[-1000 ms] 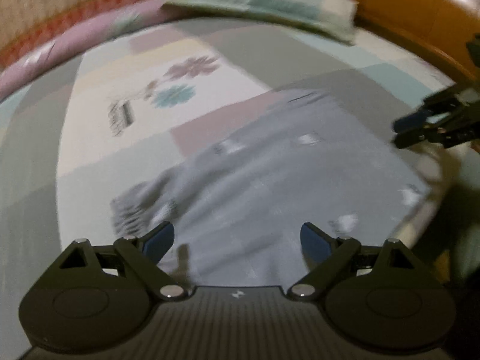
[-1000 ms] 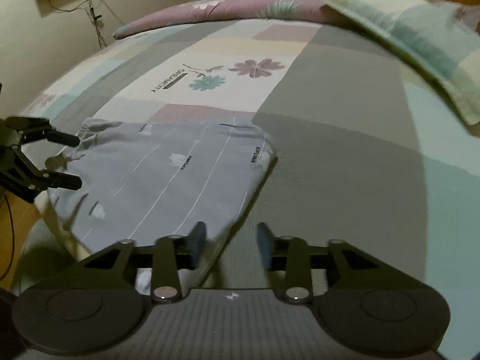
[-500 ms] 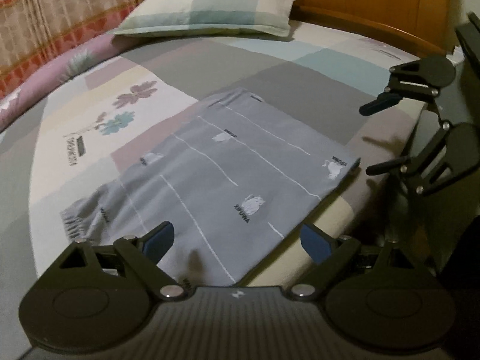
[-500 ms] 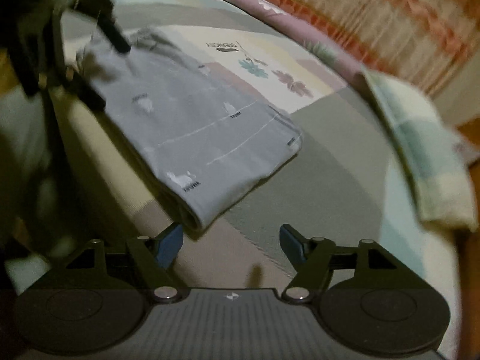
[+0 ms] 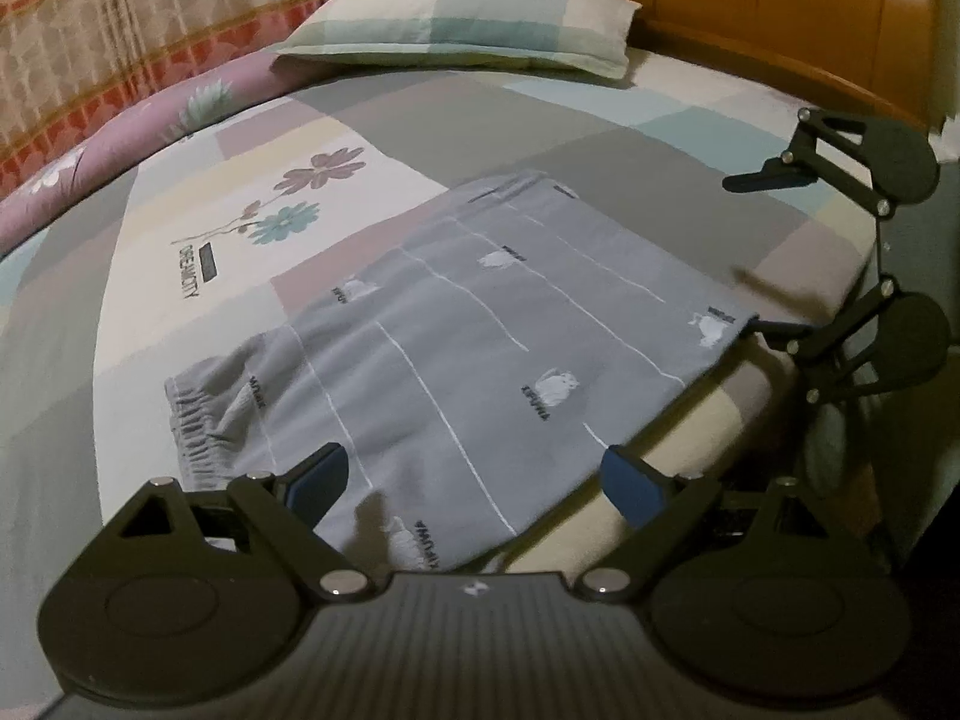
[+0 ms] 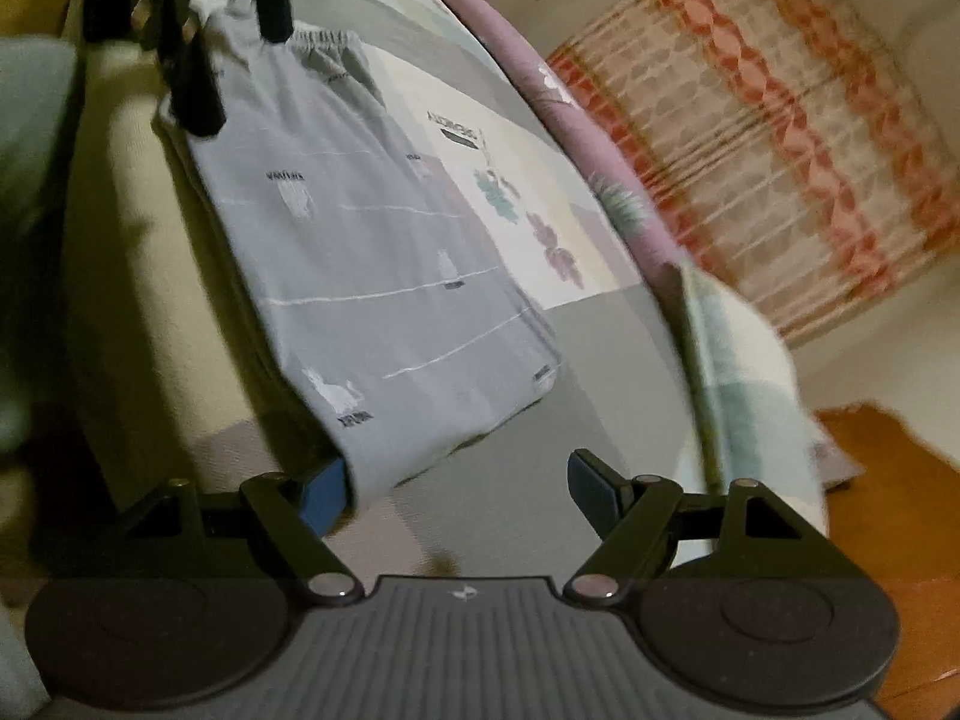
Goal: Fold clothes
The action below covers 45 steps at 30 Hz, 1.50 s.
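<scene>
Grey printed shorts [image 5: 480, 348] lie folded flat at the near edge of the bed, waistband to the left. My left gripper [image 5: 474, 480] is open and empty, just above the shorts' near hem. My right gripper [image 6: 456, 486] is open, its jaws wide apart around the shorts' [image 6: 372, 276] leg-end corner, the left pad partly behind the cloth. In the left wrist view the right gripper [image 5: 756, 258] shows at the right edge of the shorts. In the right wrist view the left gripper [image 6: 240, 72] shows over the waistband end.
The patchwork bedsheet [image 5: 252, 228] covers the bed. A checked pillow [image 5: 468, 24] lies at the head by the wooden headboard [image 5: 780, 12]. A patterned curtain [image 6: 780, 150] hangs beyond the far side. The mattress edge [image 5: 690, 438] drops off beside the shorts.
Both grippers have swung round to the ends of the shorts. The right gripper opened wider and moved in to the leg-end corner. The shorts lie unmoved.
</scene>
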### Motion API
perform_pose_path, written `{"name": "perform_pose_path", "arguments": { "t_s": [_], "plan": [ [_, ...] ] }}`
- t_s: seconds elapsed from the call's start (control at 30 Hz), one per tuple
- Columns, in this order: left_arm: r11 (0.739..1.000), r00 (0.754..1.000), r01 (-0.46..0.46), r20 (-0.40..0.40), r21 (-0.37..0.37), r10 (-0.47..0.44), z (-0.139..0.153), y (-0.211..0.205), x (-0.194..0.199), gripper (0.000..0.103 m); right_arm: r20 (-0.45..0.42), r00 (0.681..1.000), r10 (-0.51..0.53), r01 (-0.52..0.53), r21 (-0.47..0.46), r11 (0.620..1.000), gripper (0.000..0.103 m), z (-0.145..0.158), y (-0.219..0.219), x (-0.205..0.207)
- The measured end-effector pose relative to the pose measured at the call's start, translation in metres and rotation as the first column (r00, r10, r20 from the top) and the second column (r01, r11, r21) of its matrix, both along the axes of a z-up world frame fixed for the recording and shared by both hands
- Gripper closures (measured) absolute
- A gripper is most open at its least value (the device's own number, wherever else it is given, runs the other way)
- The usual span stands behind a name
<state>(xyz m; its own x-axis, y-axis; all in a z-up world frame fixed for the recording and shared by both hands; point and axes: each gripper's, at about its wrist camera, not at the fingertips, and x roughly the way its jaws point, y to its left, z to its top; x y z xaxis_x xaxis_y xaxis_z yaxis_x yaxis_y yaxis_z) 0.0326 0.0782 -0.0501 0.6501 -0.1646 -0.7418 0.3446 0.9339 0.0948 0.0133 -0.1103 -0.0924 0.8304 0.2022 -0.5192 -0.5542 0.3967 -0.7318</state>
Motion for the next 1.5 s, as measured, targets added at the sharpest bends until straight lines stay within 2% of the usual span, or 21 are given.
{"name": "perform_pose_path", "arguments": {
  "t_s": [0.13, 0.2, 0.27, 0.4, 0.5, 0.53, 0.6, 0.67, 0.77, 0.83, 0.9, 1.03, 1.17, 1.23, 1.33, 1.37, 1.43, 1.5],
  "plan": [
    [0.995, 0.995, -0.098, -0.035, -0.005, 0.098, -0.012, 0.022, 0.013, 0.012, -0.009, 0.999, -0.035, 0.035, 0.006, 0.999, 0.022, -0.004, -0.005, 0.004],
    [0.989, 0.987, -0.148, -0.066, 0.000, 0.148, -0.021, 0.036, 0.017, 0.012, -0.035, 0.998, -0.061, 0.063, 0.047, 0.997, 0.021, -0.003, -0.012, 0.004],
    [0.989, 0.988, -0.143, -0.067, -0.027, 0.141, -0.026, 0.046, 0.015, 0.012, -0.074, 0.994, -0.084, 0.090, 0.085, 0.992, 0.021, 0.000, -0.017, 0.006],
    [0.992, 0.990, -0.122, -0.061, 0.026, 0.123, -0.016, 0.042, 0.015, 0.012, -0.171, 0.982, -0.080, 0.099, 0.104, 0.990, 0.021, 0.013, -0.017, 0.003],
    [0.992, 0.992, -0.125, -0.030, -0.001, 0.125, -0.006, 0.044, 0.022, 0.012, -0.259, 0.966, -0.025, 0.084, 0.217, 0.973, 0.023, 0.037, -0.019, 0.004],
    [0.992, 0.992, -0.124, -0.023, -0.014, 0.124, -0.003, 0.045, 0.025, 0.012, -0.287, 0.958, -0.014, 0.091, 0.258, 0.962, 0.025, 0.044, -0.019, 0.008],
    [0.990, 0.991, -0.132, -0.028, -0.039, 0.131, -0.003, 0.048, 0.034, 0.012, -0.347, 0.938, 0.002, 0.120, 0.332, 0.936, 0.038, 0.051, -0.015, 0.022],
    [0.989, 0.990, -0.137, -0.040, -0.063, 0.135, -0.006, 0.050, 0.042, 0.012, -0.410, 0.912, 0.024, 0.155, 0.398, 0.904, 0.043, 0.051, -0.010, 0.039],
    [0.983, 0.985, -0.160, -0.075, -0.089, 0.154, -0.014, 0.057, 0.044, 0.012, -0.517, 0.856, 0.008, 0.246, 0.421, 0.873, 0.050, 0.031, -0.011, 0.058],
    [0.982, 0.987, -0.154, -0.071, -0.112, 0.146, -0.017, 0.064, 0.037, 0.012, -0.578, 0.816, 0.003, 0.302, 0.431, 0.850, 0.053, 0.018, -0.012, 0.069],
    [0.984, 0.989, -0.139, -0.066, -0.113, 0.132, -0.017, 0.067, 0.030, 0.012, -0.580, 0.814, 0.016, 0.311, 0.460, 0.831, 0.054, 0.016, -0.023, 0.064],
    [0.990, 0.991, -0.123, -0.063, -0.075, 0.119, -0.007, 0.060, 0.032, 0.012, -0.600, 0.800, 0.000, 0.340, 0.452, 0.825, 0.054, 0.027, -0.029, 0.061],
    [0.981, 0.996, -0.089, -0.025, -0.169, 0.086, 0.007, 0.060, 0.049, 0.012, -0.559, 0.829, 0.011, 0.329, 0.504, 0.799, 0.054, 0.040, -0.021, 0.077],
    [0.976, 0.993, -0.114, -0.037, -0.188, 0.109, 0.004, 0.062, 0.057, 0.012, -0.562, 0.827, 0.000, 0.354, 0.521, 0.777, 0.053, 0.039, -0.018, 0.090],
    [0.967, 0.976, -0.205, -0.102, -0.153, 0.191, -0.012, 0.071, 0.065, 0.013, -0.642, 0.766, -0.027, 0.446, 0.501, 0.741, 0.052, 0.024, -0.025, 0.108],
    [0.967, 0.977, -0.203, -0.102, -0.156, 0.189, -0.016, 0.074, 0.062, 0.013, -0.666, 0.745, -0.032, 0.471, 0.492, 0.732, 0.053, 0.020, -0.030, 0.113],
    [0.970, 0.981, -0.182, -0.091, -0.162, 0.169, -0.015, 0.075, 0.056, 0.012, -0.671, 0.741, -0.013, 0.477, 0.513, 0.714, 0.053, 0.025, -0.038, 0.116],
    [0.973, 0.983, -0.170, -0.093, -0.158, 0.157, -0.014, 0.074, 0.053, 0.012, -0.652, 0.758, -0.009, 0.469, 0.536, 0.702, 0.053, 0.035, -0.040, 0.128]
  ]
}}
